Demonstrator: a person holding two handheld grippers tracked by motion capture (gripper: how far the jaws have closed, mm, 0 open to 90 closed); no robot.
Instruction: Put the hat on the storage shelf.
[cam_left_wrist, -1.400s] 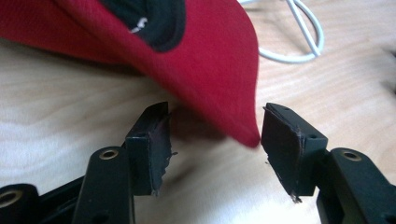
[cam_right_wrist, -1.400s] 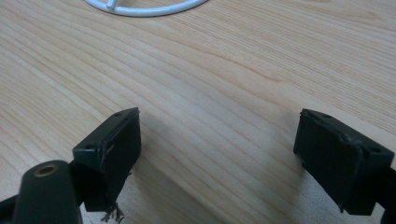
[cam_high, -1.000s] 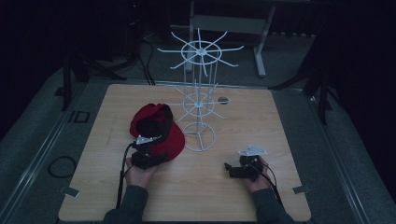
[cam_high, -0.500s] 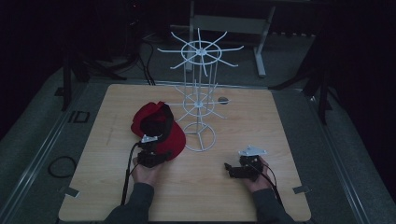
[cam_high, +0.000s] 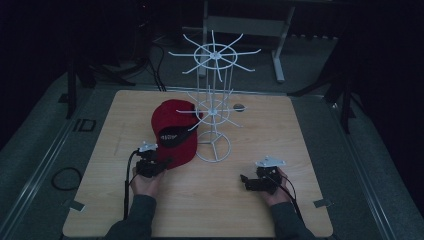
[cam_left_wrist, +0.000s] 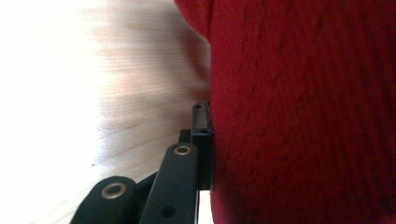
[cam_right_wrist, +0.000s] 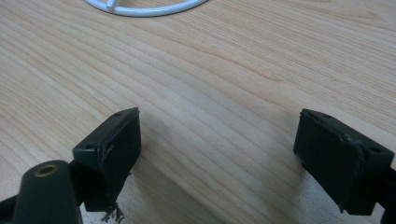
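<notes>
Fingers of the left gripper (cam_high: 161, 163) pinch the soft red cap (cam_high: 174, 132), lying lengthwise away from the person beside the white wire rack (cam_high: 214, 110). Left gripper view: woven red fabric. Right gripper view: right gripper (cam_right_wrist: 219, 154) fingers spread over woodgrain desk (cam_right_wrist: 224, 70).

Both grippers are black, the left gripper (cam_high: 162, 163) and the right gripper (cam_high: 246, 181) each topped by a grey three-cornered plate and trailing a black cable, and the person wears dark grey-green sleeves (cam_high: 136, 219). The left gripper's link arms carry brass-coloured rivets (cam_left_wrist: 182, 150). The right gripper's jaws end in blocky black pads (cam_right_wrist: 114, 151) with small screw holes and scuffed, frayed edges.
</notes>
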